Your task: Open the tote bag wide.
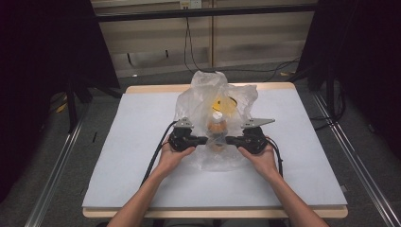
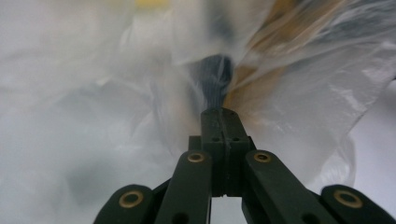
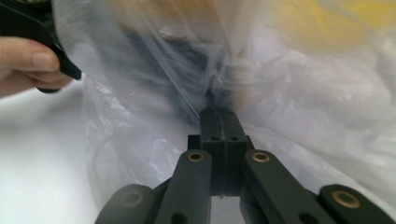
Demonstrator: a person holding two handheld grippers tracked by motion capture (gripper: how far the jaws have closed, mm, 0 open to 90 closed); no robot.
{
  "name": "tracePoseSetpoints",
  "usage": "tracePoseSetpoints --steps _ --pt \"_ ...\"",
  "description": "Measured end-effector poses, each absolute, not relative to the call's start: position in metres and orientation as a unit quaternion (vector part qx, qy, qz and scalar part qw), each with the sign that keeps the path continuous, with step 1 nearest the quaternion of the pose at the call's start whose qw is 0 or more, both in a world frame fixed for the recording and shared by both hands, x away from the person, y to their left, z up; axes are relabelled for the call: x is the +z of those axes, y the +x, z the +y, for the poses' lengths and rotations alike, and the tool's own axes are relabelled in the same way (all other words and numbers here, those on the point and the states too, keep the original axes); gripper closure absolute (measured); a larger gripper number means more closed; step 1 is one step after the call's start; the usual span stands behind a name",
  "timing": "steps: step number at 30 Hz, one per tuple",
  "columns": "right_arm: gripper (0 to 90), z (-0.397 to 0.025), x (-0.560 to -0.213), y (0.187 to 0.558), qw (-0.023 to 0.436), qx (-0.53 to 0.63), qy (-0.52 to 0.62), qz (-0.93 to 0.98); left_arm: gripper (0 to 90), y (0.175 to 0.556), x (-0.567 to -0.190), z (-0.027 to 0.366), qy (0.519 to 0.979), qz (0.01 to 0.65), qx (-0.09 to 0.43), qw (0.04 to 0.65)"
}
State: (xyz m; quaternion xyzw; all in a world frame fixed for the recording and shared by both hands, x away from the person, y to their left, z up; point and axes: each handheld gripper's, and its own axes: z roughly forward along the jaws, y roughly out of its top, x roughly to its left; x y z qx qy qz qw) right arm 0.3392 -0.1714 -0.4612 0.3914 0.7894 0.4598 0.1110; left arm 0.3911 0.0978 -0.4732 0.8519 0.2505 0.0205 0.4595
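My left claw (image 1: pixel 204 140) and right claw (image 1: pixel 229 140) are both pressed fully closed, each pinching the film of the bag (image 1: pixel 215 101) from opposite sides. The bag sits mid-desk (image 1: pixel 142 142), between my 2 hands, with a bottle (image 1: pixel 217 127) inside it.

The bag (image 1: pixel 215 101) is clear, whitish plastic with a yellow print. The bottle (image 1: pixel 217 130) inside is amber with a white cap. Both grippers are black; the table (image 1: pixel 142 142) is pale grey.
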Motion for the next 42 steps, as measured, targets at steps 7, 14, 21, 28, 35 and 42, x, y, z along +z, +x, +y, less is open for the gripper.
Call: tracePoseSetpoints --steps 7,14,21,28,35,42 --pt "90.0 -0.175 -0.480 0.345 0.105 0.435 0.407 0.796 90.0 0.397 -0.484 0.104 0.856 0.267 0.017 0.442" --pt "90.0 -0.177 -0.492 0.345 0.099 0.412 0.414 0.806 90.0 0.397 -0.490 0.107 0.866 0.267 0.030 0.422" --pt "90.0 -0.180 -0.485 0.341 0.104 0.426 0.408 0.801 90.0 0.392 -0.483 0.111 0.861 0.263 0.020 0.434" --pt "90.0 -0.192 -0.448 0.316 0.117 0.478 0.393 0.777 90.0 0.369 -0.448 0.135 0.846 0.243 0.044 0.472" --pt "90.0 -0.203 -0.423 0.304 0.135 0.504 0.387 0.760 90.0 0.364 -0.428 0.142 0.826 0.237 0.052 0.510" --pt "90.0 -0.220 -0.388 0.298 0.160 0.533 0.381 0.738 90.0 0.362 -0.399 0.152 0.811 0.226 0.071 0.536"
